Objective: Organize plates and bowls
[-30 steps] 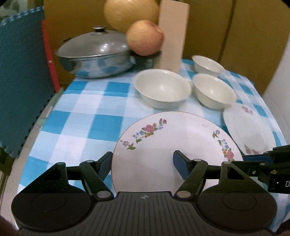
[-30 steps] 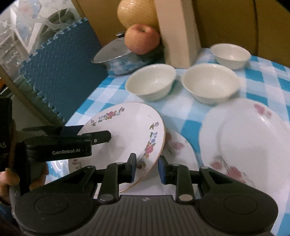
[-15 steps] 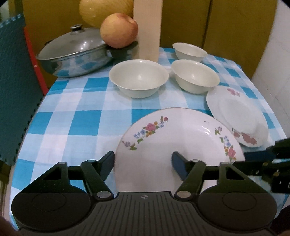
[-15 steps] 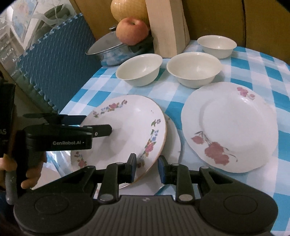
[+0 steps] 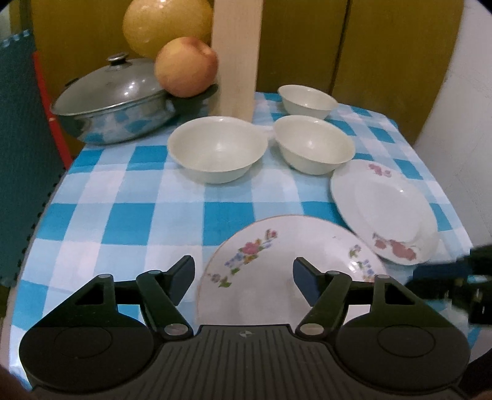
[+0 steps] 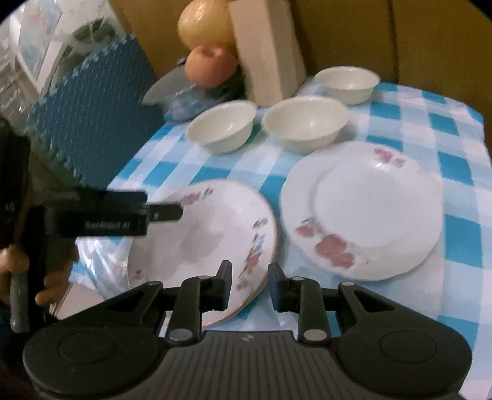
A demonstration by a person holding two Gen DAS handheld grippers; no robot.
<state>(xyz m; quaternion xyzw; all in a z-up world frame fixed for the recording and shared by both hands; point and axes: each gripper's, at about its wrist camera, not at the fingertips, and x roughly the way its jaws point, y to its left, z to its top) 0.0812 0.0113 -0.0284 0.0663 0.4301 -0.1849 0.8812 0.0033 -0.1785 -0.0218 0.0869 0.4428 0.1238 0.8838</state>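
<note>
A white plate with small mixed flowers [image 6: 200,240] hangs tilted over the checked cloth. My right gripper [image 6: 249,270] is shut on its near right rim. In the left wrist view this plate [image 5: 276,277] lies under my left gripper [image 5: 243,270]. The left jaws are opening, and the pads stand clear of the plate. A red-flowered plate [image 6: 369,209] lies flat to the right, and in the left wrist view [image 5: 384,209] the held plate's rim overlaps it. Behind stand three cream bowls [image 5: 216,147] [image 5: 313,144] [image 5: 307,98].
A lidded steel pot [image 5: 113,92], an apple [image 5: 184,70], a yellow melon [image 5: 166,24] and an upright wooden block [image 5: 236,55] crowd the back left. A blue foam mat [image 5: 18,154] stands along the table's left edge. A hand [image 6: 46,277] holds the left gripper's handle.
The right gripper has carried the mixed-flower plate to the right, up to the red-flowered plate. The left gripper has followed it over the plate.
</note>
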